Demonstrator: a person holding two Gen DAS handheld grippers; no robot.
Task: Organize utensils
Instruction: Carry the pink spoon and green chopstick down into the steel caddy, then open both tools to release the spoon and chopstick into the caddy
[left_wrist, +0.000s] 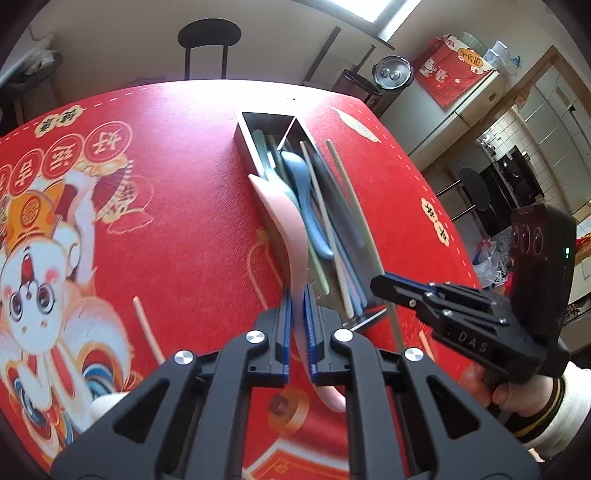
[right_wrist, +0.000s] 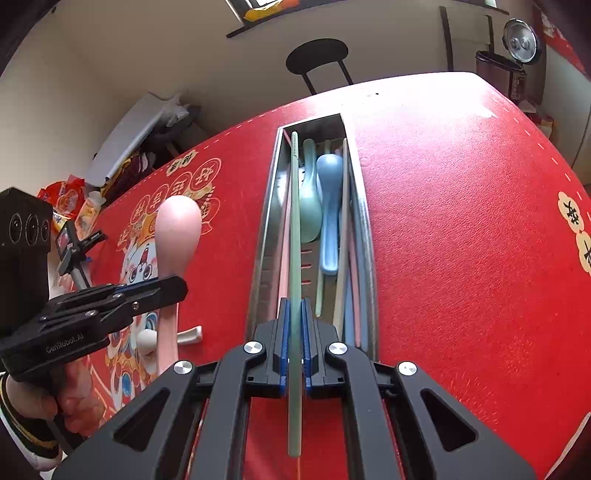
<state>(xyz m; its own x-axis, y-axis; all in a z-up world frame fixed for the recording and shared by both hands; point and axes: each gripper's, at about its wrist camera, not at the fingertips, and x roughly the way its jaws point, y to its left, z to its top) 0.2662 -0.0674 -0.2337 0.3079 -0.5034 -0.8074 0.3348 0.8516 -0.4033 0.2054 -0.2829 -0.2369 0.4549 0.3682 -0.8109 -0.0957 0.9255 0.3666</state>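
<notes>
Red tablecloth (left_wrist: 166, 206) | left gripper (left_wrist: 297, 314) jaws clamp pink spoon (left_wrist: 284, 218) | right gripper (right_wrist: 294, 332) jaws clamp green chopstick (right_wrist: 294, 229); only right view shows tray (right_wrist: 267, 206) slots

Both wrist views close above tray (left_wrist: 271, 117)
</notes>
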